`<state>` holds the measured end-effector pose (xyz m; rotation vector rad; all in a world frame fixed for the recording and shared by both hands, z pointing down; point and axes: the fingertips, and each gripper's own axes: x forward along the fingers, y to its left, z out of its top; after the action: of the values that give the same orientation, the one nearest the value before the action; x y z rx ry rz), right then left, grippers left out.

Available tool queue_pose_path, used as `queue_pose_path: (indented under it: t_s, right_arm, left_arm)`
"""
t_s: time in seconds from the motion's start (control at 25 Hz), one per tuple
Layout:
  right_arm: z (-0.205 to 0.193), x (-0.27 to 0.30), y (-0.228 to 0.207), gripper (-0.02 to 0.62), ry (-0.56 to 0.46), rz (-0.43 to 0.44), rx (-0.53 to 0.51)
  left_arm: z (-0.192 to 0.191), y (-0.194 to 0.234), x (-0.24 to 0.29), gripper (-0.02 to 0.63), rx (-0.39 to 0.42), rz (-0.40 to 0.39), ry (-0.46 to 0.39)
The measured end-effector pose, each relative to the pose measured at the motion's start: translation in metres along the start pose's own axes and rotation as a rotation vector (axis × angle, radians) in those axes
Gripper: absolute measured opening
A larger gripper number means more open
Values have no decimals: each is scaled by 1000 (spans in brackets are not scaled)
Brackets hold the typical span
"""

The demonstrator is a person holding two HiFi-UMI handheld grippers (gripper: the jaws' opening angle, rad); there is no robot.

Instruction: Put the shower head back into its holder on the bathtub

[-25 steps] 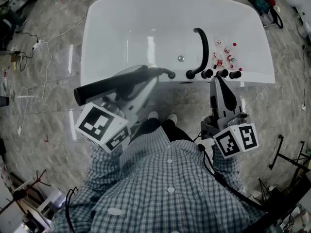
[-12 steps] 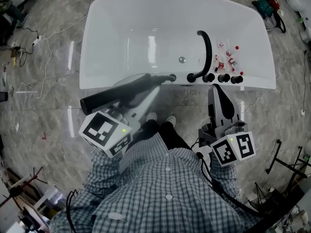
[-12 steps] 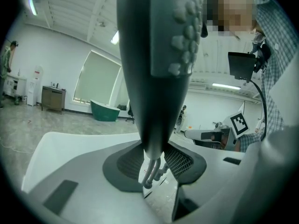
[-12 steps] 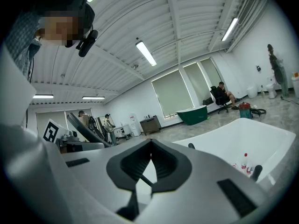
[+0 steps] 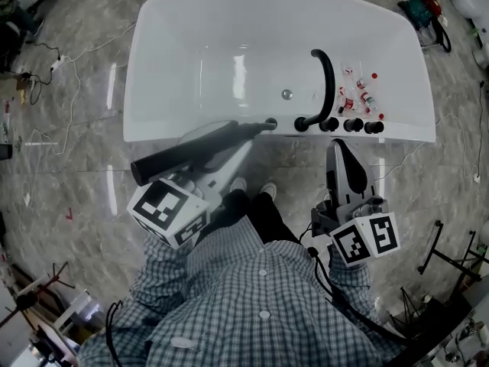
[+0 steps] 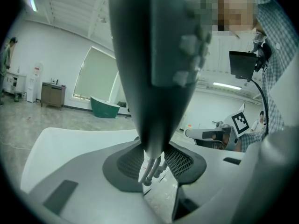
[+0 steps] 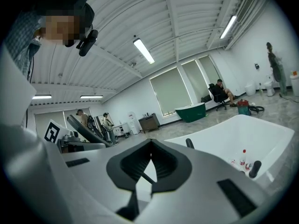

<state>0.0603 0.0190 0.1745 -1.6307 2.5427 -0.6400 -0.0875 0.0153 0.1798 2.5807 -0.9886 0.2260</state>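
Observation:
The black shower head (image 5: 200, 145) lies slantwise in my left gripper (image 5: 218, 140), which is shut on it; its far tip (image 5: 270, 122) reaches the near rim of the white bathtub (image 5: 229, 2), just left of the black faucet spout (image 5: 324, 79). In the left gripper view the shower head (image 6: 154, 55) fills the middle, clamped between the jaws, with its metal hose (image 6: 150, 168) running down. My right gripper (image 5: 336, 145) hangs shut and empty in front of the three black knobs (image 5: 351, 125). I cannot make out the holder itself.
Several small red-capped bottles (image 5: 359, 90) lie on the tub's deck right of the spout. Cables (image 5: 46, 75) trail over the marble floor on the left and a green tool (image 5: 419, 6) sits at the top right. The person's shoes (image 5: 252, 183) stand close to the tub.
My left gripper and the shower head have drawn slightly down and toward the person; the tip stays at the rim. The right gripper has sunk a little.

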Motion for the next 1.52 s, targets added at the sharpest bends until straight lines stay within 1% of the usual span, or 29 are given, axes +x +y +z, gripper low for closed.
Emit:
queue_pose_path:
  t_s: [0.4,0.52,0.64,0.8,1.04,1.2,1.32,1.44,1.52]
  right_arm:
    - [-14,0,-13,12,17,1,4]
    - [-21,0,-17,12,28,-6,4]
    - [-26,-2,-18,12,39,-11,2]
    - [-32,-1,-22,11,51,-15,0]
    - [-41,0,-29,11,62,-24,19]
    - [-43,2,-32,11,65,-25,20]
    - [-47,3,-36,11,73,-26,26]
    - [-50,6,-40,11,76,-27,31]
    - [-52,10,-42,11,78,-28,35]
  left_arm:
    - [-24,2,17,140,-31,-16,28]
    - [-29,6,20,140,-26,-7,43]
    - [-36,8,21,140,-44,0,53]
    - [-37,10,27,140,-27,1,70]
    - [-62,15,34,140,-77,-3,79]
    - [-67,18,39,140,-69,-2,105]
    - [-72,18,45,140,-83,-5,109]
    - [-70,21,52,140,-60,-3,118]
    - [-75,22,55,140,-76,-10,125]
